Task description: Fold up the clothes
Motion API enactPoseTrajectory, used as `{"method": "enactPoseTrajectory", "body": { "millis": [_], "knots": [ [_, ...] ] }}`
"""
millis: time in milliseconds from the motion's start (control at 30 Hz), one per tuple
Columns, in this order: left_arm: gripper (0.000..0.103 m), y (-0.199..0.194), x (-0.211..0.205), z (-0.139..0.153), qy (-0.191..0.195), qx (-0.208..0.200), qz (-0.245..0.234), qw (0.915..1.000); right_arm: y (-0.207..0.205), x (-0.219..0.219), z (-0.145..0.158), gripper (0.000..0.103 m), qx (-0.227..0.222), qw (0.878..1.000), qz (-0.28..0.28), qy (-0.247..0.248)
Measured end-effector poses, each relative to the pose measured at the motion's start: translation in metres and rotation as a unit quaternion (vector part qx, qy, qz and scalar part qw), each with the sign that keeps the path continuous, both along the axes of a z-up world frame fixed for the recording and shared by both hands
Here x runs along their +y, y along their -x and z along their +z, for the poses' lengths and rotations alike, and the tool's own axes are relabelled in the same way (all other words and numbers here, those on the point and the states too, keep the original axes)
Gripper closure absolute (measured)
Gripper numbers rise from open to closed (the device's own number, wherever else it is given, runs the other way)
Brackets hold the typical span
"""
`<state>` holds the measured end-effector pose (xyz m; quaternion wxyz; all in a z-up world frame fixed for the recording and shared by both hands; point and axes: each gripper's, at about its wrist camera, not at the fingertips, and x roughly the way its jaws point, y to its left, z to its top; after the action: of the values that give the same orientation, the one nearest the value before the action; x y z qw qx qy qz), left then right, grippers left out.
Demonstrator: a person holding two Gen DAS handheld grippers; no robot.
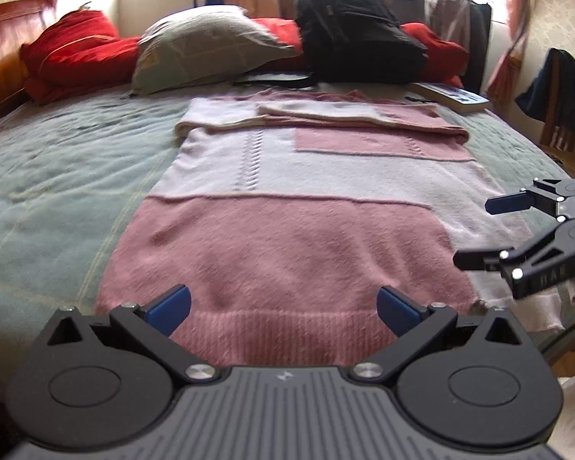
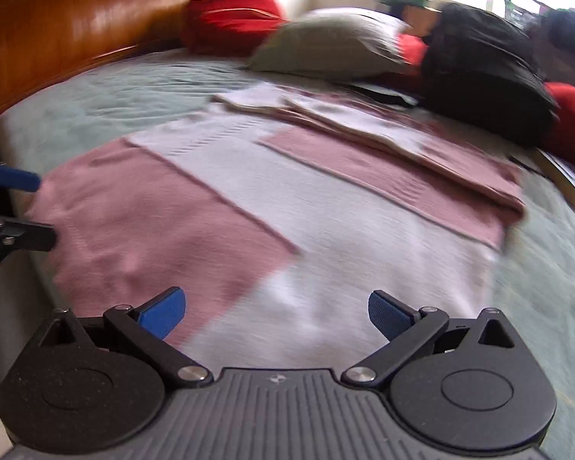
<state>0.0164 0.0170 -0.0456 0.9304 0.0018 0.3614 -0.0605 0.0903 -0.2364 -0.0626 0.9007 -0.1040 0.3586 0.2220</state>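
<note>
Knitwear covers the middle of the bed: a pink and white sweater (image 1: 287, 207) lies flat on the pale green bedspread (image 1: 57, 176), its sleeves folded across the chest at the far end and its ribbed hem nearest the cameras. The left hand-held gripper (image 1: 283, 308) hovers just over that hem with its blue pads (image 1: 170, 308) spread wide, nothing between them. The right hand-held gripper (image 2: 276, 312) is likewise spread and empty, above the sweater's near white corner.

Only the left wrist view shows the window, the curtains, a chair with dark clothes draped on it (image 1: 556, 92) at the right, and a book (image 1: 454, 97) sharply at the sweater's far right corner. It also catches the right hand-held gripper from the side at the right edge, fingers apart. The right wrist view, blurred, shows much more of the wooden headboard (image 2: 69, 30) and the left hand-held gripper's fingertips at its left edge. Both views show red pillows (image 1: 73, 53), a grey pillow (image 1: 207, 46) and a black backpack (image 1: 356, 34) beyond the sweater.
</note>
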Motion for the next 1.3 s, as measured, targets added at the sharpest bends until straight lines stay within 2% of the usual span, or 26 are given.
{"method": "enactPoseTrajectory", "body": {
  "millis": [67,133,267,367,433,600,800,1000,1167,1300],
  "knots": [
    [0.001,-0.007,-0.007,-0.003,0.002,0.001,-0.015,0.9999,-0.004,-0.011,-0.008,0.0,0.012,1.0,-0.024,0.012],
    [0.001,-0.012,-0.014,-0.009,0.003,0.004,-0.028,0.9996,-0.001,-0.016,-0.017,0.0,0.021,0.999,-0.024,0.011],
    [0.001,-0.021,-0.018,-0.031,0.028,0.046,-0.028,0.9981,0.01,-0.021,-0.018,0.0,0.022,1.0,-0.014,0.0],
    [0.001,-0.013,-0.022,-0.031,0.015,0.044,-0.038,0.9982,0.009,-0.024,-0.012,0.0,0.02,1.0,-0.01,-0.011],
    [0.001,-0.01,-0.021,-0.025,0.021,0.043,-0.039,0.9981,0.006,-0.025,-0.007,0.0,0.013,1.0,-0.008,-0.022],
    [0.001,-0.009,-0.017,-0.017,0.023,0.031,-0.024,0.999,-0.022,-0.032,0.007,0.0,-0.018,0.999,-0.022,-0.041],
    [0.001,-0.009,-0.016,-0.023,0.028,0.038,-0.025,0.9986,-0.06,-0.058,-0.019,0.0,0.022,0.993,-0.078,-0.081],
    [0.001,-0.011,-0.01,-0.017,0.031,0.026,-0.031,0.9987,-0.05,-0.062,-0.002,0.0,0.005,0.994,-0.073,-0.083],
    [0.001,-0.021,-0.007,-0.016,0.033,0.023,-0.035,0.9986,-0.084,-0.054,0.01,0.0,-0.006,0.992,-0.083,-0.096],
    [0.001,-0.031,-0.002,-0.018,0.032,0.026,-0.038,0.9984,-0.11,-0.057,-0.005,0.0,0.021,0.987,-0.116,-0.109]
  ]
}}
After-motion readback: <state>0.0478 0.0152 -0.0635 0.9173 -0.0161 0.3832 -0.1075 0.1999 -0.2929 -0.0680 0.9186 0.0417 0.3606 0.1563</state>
